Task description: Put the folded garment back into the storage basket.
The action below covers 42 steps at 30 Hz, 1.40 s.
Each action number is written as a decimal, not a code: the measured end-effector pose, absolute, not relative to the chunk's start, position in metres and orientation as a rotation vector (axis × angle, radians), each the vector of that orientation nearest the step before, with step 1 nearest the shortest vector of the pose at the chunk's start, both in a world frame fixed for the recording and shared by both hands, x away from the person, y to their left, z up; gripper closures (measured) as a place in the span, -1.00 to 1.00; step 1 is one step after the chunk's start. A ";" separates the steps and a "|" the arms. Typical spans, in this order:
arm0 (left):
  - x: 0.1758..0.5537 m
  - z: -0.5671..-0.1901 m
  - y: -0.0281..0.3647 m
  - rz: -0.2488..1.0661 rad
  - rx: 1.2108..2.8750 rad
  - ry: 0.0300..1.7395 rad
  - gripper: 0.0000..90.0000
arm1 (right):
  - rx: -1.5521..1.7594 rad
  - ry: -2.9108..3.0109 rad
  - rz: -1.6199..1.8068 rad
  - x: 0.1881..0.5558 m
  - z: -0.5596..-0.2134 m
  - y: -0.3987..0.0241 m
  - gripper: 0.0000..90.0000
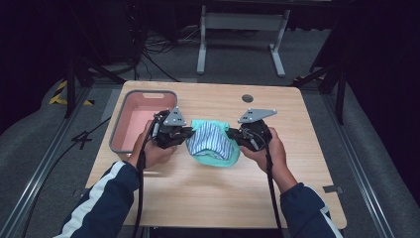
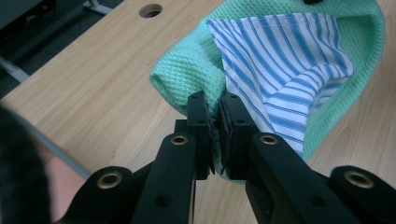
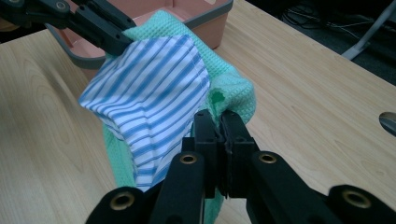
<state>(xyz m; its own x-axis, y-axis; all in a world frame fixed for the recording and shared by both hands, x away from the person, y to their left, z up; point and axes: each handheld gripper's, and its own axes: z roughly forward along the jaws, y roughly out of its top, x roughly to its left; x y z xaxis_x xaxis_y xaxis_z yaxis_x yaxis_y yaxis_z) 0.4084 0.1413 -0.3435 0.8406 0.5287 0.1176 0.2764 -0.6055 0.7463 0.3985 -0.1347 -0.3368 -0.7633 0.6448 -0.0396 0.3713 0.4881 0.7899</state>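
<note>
Both tongs are clenched on the green cloth (image 1: pixel 214 157): the left tongs (image 1: pixel 188 133) at its nine o'clock edge, the right tongs (image 1: pixel 233 133) at three o'clock, holding it just above the table (image 1: pixel 208 198) centre. The striped cloth (image 1: pixel 210 140) merely rests inside; tilting could spill it.

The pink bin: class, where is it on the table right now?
In the high view, the pink bin sits at the table's far-left corner, just left of the left hand-held gripper and the held green cloth.

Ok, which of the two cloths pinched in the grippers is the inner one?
The blue-and-white striped cloth; it sits inside the green waffle-textured cloth, which wraps round it as the outer layer.
</note>
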 end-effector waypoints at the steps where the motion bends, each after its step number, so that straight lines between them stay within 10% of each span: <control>1: 0.408 -0.342 0.144 0.429 2.245 0.586 0.86 | 0.853 2.407 1.165 0.399 -0.336 -0.133 0.93; 42: 0.398 -0.302 0.266 0.621 2.172 0.895 0.86 | 0.600 2.492 1.269 0.434 -0.295 0.001 0.93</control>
